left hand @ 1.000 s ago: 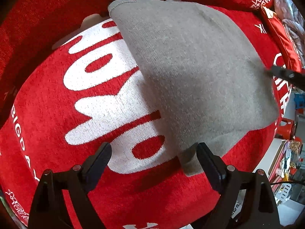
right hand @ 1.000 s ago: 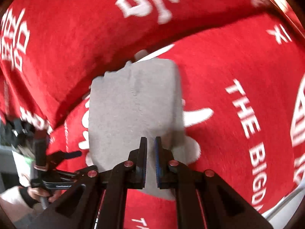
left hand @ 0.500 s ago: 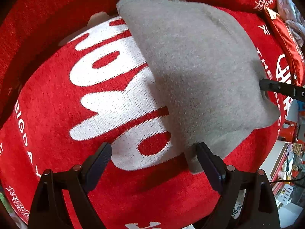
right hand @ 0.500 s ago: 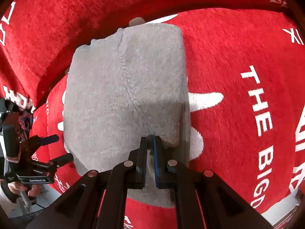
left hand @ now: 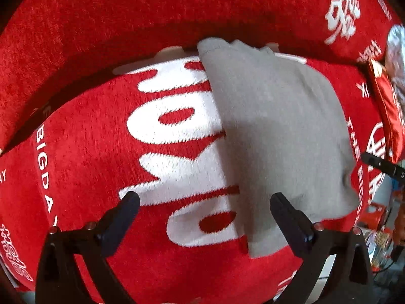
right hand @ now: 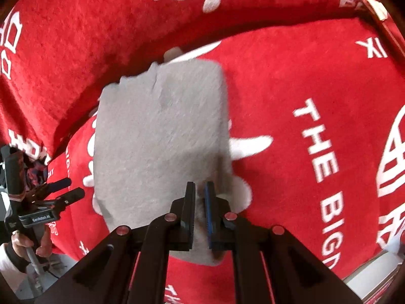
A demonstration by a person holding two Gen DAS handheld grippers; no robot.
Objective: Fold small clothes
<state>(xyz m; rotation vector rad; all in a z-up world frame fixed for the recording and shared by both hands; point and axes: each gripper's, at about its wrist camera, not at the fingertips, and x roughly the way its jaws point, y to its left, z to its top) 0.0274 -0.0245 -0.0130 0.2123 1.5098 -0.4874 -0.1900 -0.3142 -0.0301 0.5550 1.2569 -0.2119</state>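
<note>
One folded grey garment (left hand: pixel 276 136) lies flat on the red lettered cover (left hand: pixel 83 152). Left claw (left hand: pixel 205 202) hangs above its near edge, jaws opening wide, gripping nothing. Right claw (right hand: pixel 200 190) is nearly closed, pinching the garment's edge.

Under your work lies a red seat cushion (left hand: pixel 96 167) woven with big white lettering; in the left wrist view the letters fill the middle of the frame, and in the right wrist view (right hand: pixel 291 96) you can read "THE BIG" running down the right side. Above it, across the top of both frames, a red back cushion (left hand: pixel 152 12) carries white characters, seen at the upper right in the left view. At the far right edge of that view you see a red packet (left hand: pixel 387 103) with pale crumpled fabric (left hand: pixel 396 48) just above it, too blurred to name.
</note>
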